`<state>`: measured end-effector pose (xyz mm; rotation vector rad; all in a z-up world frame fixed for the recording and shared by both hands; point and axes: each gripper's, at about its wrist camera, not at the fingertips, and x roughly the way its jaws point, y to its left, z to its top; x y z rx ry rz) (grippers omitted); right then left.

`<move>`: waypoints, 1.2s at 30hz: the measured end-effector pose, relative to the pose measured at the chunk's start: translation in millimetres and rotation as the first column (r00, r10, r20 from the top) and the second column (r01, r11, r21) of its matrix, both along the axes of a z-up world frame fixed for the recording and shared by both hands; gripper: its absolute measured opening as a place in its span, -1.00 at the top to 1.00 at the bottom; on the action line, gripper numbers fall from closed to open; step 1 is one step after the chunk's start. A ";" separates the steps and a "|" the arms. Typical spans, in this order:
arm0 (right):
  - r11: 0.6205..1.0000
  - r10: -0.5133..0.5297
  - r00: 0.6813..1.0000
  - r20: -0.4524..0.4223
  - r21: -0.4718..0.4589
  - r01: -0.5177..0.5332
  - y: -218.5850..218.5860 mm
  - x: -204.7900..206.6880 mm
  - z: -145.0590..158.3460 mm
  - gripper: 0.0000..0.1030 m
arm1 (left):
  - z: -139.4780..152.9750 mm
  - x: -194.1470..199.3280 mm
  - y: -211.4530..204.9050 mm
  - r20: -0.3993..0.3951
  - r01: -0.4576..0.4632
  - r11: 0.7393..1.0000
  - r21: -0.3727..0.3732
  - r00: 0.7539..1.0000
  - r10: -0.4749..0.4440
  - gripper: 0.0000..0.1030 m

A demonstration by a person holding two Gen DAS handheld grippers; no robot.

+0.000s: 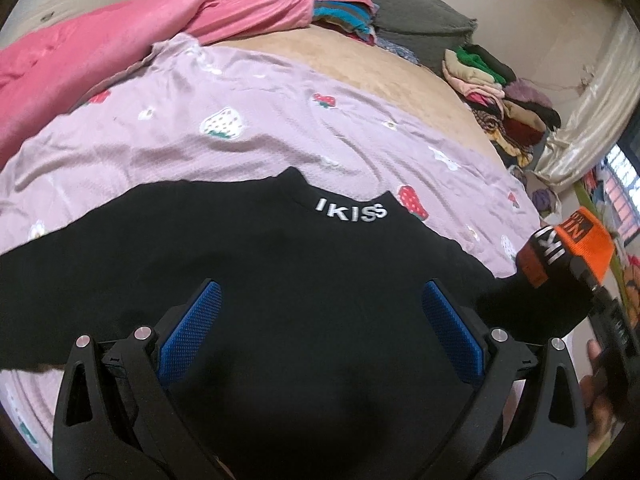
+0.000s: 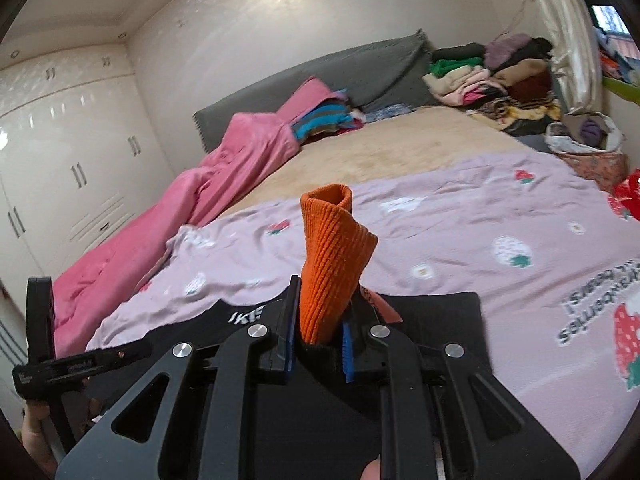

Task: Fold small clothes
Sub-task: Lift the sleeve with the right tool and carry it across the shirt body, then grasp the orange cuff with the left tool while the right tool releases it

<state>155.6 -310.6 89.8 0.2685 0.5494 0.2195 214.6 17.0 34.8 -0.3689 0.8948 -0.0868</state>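
Left wrist view looks down between the wide-spread blue pads (image 1: 452,332) of the left claw (image 1: 320,332), which is released and grasps nothing. Beneath it lies the black top (image 1: 280,264), spread flat on the lilac sheet (image 1: 248,136) of the bed, its collar turned away and marked with white letters (image 1: 351,211). At the right edge the top's sleeve is lifted off the sheet, and its orange cuff (image 1: 580,248) shows next to the right claw's black frame, with part of a hand (image 1: 596,392) below it.

Right wrist view shows the right claw (image 2: 320,344) clenched on that sleeve: the black fabric sits between the pads and the ribbed orange cuff (image 2: 334,268) stands up above them. The top's black body (image 2: 432,320) lies just beyond the claw on the sheet (image 2: 460,232), which is printed with strawberries. The left claw's frame (image 2: 44,332) stands at the left edge, above a hand (image 2: 36,436).

Farther back a pink blanket (image 2: 208,184) runs along the bed's left side, beside bare tan bedding (image 2: 380,148). A striped bundle (image 2: 324,118) lies at the blanket's far end. A grey headboard cover (image 2: 312,76) leans on the wall, and a heap of clothes (image 2: 496,76) fills the far right corner. White wardrobe doors (image 2: 68,152) line the left wall.
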 end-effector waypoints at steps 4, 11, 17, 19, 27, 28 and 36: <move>0.998 0.062 0.998 -0.028 -0.013 -0.062 32.0 5.4 -9.4 0.69 | -4.1 -1.8 17.6 -0.014 -0.030 0.998 -0.050 0.999 0.030 -0.83; 0.990 0.132 0.987 -0.088 -0.031 -0.135 79.1 12.2 -35.5 0.69 | -16.1 -3.4 35.3 -0.047 -0.042 0.989 -0.143 0.998 0.036 -0.83; 0.976 0.213 0.965 -0.155 -0.001 -0.216 109.6 10.7 -61.7 0.62 | -35.6 1.1 36.0 -0.094 -0.029 0.972 -0.233 0.996 0.008 -0.83; 0.969 0.248 0.951 -0.187 0.029 -0.247 118.4 8.0 -72.9 0.56 | -42.3 3.1 32.6 -0.109 -0.022 0.968 -0.250 0.994 -0.005 -0.83; 0.942 0.335 0.914 -0.230 0.116 -0.316 109.0 -21.6 -81.1 -0.18 | -63.4 5.7 15.0 -0.151 0.013 0.959 -0.284 0.987 -0.059 -0.83; 0.943 0.332 0.915 -0.230 0.123 -0.311 101.7 -27.4 -79.1 -0.21 | -65.2 5.7 11.3 -0.153 0.021 0.958 -0.286 0.986 -0.067 -0.83; 0.975 0.216 0.948 -0.235 0.103 -0.197 44.2 -42.6 -70.4 -0.26 | -76.5 7.8 -31.8 -0.177 0.120 0.973 -0.198 0.972 -0.156 -0.23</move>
